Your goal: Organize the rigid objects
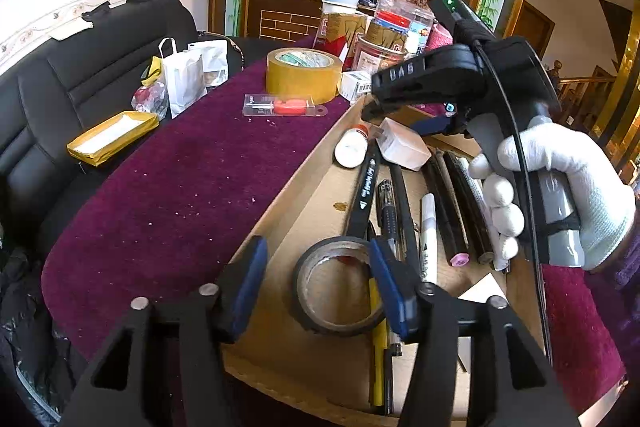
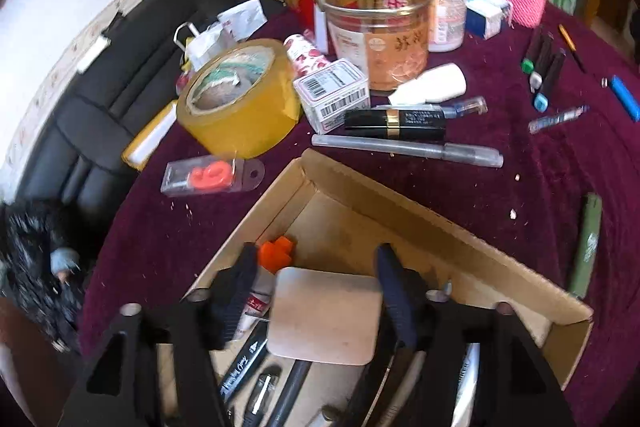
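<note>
Black electrical tape roll (image 1: 338,285) lies nearest the left camera, flat on the floor of the shallow cardboard box (image 1: 280,227), and the left tongs (image 1: 320,287) stand spread around it: the right blue pad is at the roll's right rim, while the left pad hangs over the box wall, apart from the roll. Beyond the roll, several black markers and pens (image 1: 400,211) lie side by side along the box, one with a pink end (image 1: 459,259). Further up the box there is a small white bottle (image 1: 352,147) and a white block (image 1: 402,145). The right tongs (image 2: 316,303) are spread over this same corner of the box, with the white block (image 2: 326,315) between the pads; I cannot tell if the pads touch it. An orange cap (image 2: 276,255) shows just behind the left pad. A white-gloved hand (image 1: 560,195) holds the grey handle of that right gripper. On the purple counter (image 1: 180,187) outside the box stand a large yellow packing tape roll (image 2: 240,99), a clear blister pack with an orange piece (image 2: 212,175), a white barcode box (image 2: 334,95), a black lipstick tube (image 2: 396,125) and a silver pen (image 2: 408,151). More markers (image 2: 544,71) lie far right.
</note>
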`<control>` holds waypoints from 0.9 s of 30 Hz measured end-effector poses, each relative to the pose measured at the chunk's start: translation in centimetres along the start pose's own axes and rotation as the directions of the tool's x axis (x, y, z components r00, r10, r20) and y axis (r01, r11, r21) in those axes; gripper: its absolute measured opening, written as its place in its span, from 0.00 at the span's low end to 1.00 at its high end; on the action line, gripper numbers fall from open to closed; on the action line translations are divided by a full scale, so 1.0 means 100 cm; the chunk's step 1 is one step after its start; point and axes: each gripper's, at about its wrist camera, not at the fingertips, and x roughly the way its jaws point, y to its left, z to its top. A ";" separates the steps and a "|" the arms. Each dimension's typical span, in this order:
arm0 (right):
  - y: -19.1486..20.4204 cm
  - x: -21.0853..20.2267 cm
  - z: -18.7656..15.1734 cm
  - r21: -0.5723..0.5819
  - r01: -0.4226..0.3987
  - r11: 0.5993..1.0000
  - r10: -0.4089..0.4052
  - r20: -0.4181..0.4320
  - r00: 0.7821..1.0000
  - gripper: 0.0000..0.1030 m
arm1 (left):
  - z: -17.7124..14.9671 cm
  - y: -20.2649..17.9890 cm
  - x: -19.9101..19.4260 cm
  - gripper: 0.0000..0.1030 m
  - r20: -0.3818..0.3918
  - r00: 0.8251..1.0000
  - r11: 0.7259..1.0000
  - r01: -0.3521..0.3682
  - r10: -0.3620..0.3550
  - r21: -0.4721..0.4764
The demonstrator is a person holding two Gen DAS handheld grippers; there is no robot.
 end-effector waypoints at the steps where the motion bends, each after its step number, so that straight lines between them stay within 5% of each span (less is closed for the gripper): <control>1: -0.003 -0.001 0.000 0.019 -0.020 1.000 0.020 0.001 1.000 0.75 | 0.000 -0.001 0.001 0.55 -0.004 1.000 1.000 0.003 -0.003 0.006; 8: -0.025 -0.042 -0.010 0.096 -0.102 0.990 0.092 0.100 0.991 0.75 | -0.003 -0.011 -0.006 0.65 0.006 1.000 1.000 -0.001 0.001 0.017; 13: -0.036 -0.090 -0.045 0.062 -0.099 0.993 0.084 0.209 0.974 0.78 | -0.004 -0.017 -0.028 0.70 0.112 0.991 0.997 -0.071 0.072 -0.010; 17: -0.053 -0.121 -0.092 0.068 -0.075 0.995 0.053 0.285 0.957 0.79 | -0.009 -0.034 -0.072 0.88 0.317 0.928 0.980 -0.189 0.197 -0.057; 19: -0.059 -0.136 -0.115 0.065 -0.053 0.996 0.029 0.328 0.944 0.79 | -0.013 -0.041 -0.097 1.00 0.424 0.893 0.989 -0.133 0.149 -0.067; 21: -0.063 -0.151 -0.139 0.054 -0.019 0.998 -0.003 0.374 0.927 0.79 | -0.019 -0.044 -0.116 1.00 0.520 0.854 0.998 0.026 0.008 -0.057; 24: -0.069 -0.169 -0.166 0.037 0.032 0.999 -0.044 0.426 0.904 0.82 | -0.011 -0.049 -0.103 1.00 0.452 0.891 0.997 0.058 -0.029 -0.048; 25: -0.071 -0.174 -0.175 0.033 0.048 0.998 -0.058 0.444 0.894 0.83 | -0.008 -0.053 -0.094 1.00 0.409 0.913 0.999 0.012 0.004 -0.036; 27: -0.072 -0.183 -0.191 0.027 0.072 0.997 -0.076 0.471 0.879 0.85 | -0.008 -0.058 -0.089 1.00 0.384 0.921 0.997 -0.059 0.071 -0.043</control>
